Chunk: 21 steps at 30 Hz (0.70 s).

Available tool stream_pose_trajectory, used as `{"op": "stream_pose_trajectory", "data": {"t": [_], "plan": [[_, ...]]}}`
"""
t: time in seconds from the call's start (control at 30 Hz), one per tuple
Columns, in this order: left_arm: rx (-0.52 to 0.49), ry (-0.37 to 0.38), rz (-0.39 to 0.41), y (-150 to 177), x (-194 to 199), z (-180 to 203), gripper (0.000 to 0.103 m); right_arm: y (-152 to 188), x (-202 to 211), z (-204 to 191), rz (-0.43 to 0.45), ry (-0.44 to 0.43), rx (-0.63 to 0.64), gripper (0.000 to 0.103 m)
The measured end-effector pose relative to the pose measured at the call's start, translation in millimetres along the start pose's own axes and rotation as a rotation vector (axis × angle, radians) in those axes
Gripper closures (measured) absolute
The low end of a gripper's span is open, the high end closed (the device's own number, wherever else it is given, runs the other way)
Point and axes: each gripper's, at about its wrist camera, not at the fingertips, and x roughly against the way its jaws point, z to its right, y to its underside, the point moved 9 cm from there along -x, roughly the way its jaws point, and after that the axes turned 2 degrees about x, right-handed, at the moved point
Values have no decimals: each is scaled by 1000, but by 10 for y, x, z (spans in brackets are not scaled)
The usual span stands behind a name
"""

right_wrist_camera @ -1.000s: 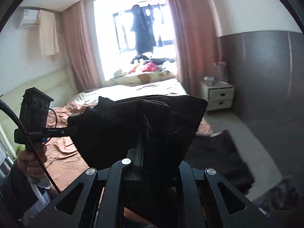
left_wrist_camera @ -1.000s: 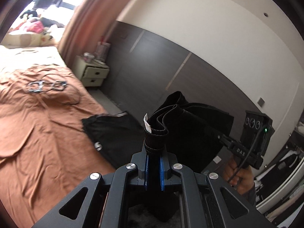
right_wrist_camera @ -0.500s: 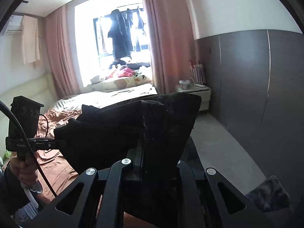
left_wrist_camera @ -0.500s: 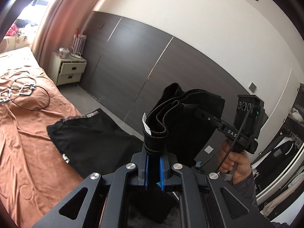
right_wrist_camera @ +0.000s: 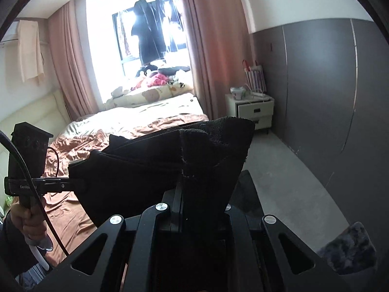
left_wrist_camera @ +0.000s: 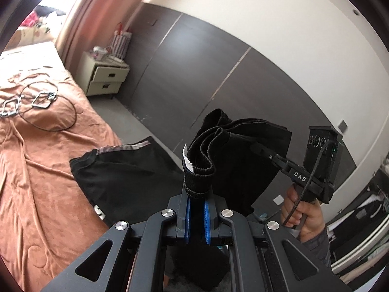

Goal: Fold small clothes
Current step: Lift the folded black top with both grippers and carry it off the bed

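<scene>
Both grippers, left (left_wrist_camera: 197, 194) and right (right_wrist_camera: 180, 182), pinch the black garment (left_wrist_camera: 233, 160) aloft (jaws narrow), likely for folding over the bed (left_wrist_camera: 36, 170).

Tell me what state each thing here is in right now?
Left gripper: shut on the black garment's waistband.
Right gripper: shut on the same garment.
Black garment: held up, bunched between both.
Black shirt: lying flat on the bed.
Nightstand drawers: slightly open.

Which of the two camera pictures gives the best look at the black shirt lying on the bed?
The left wrist view: the black shirt lies spread near the edge of the orange bedspread, its white print showing. In the right wrist view the held black garment hides nearly all of it.
</scene>
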Motion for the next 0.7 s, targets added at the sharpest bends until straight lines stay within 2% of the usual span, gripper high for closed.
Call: {"op": "stream_pose_trajectory", "data": {"t": [0.37,0.57,0.7], "plan": [[89,-51,-62,-190,-641,-847,95,135,-756,-454,-136,-6,-27,95],[143,-70,-90,-214,-974,-1318,95,284,-1049,-544,-224,13,-41,95],[173,-83,-98,-202,-1106,-1602,95,325,-1066,-531,-264,17,-45,95]]}}
